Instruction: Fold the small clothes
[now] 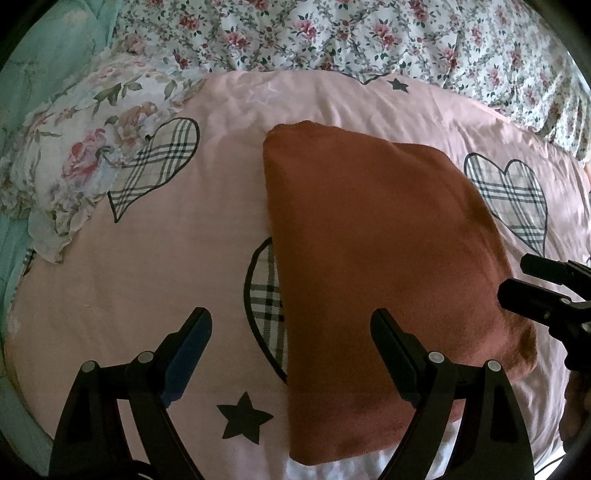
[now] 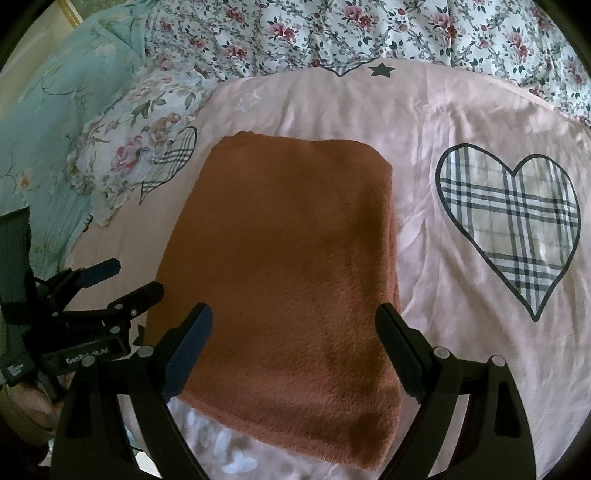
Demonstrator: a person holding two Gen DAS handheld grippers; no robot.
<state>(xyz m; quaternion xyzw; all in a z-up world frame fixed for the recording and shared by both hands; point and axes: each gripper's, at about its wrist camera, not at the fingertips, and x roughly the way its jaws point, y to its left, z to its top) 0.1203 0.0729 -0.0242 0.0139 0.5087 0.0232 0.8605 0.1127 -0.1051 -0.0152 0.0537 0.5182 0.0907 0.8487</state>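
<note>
While the rust-brown folded cloth (image 2: 280,291) lies flat on the pink bedsheet (image 2: 424,258), we hold both grippers above its near edge; our right gripper (image 2: 293,325) is spread wide with nothing between its fingers, the cloth showing beneath the gap; our left gripper (image 1: 291,328) is likewise spread and grips nothing, straddling the cloth's left edge over a plaid heart (image 1: 266,295); a floral pillow (image 1: 85,162) sits at the left, well apart from the cloth, and a floral quilt (image 2: 369,33) lies beyond the sheet.
</note>
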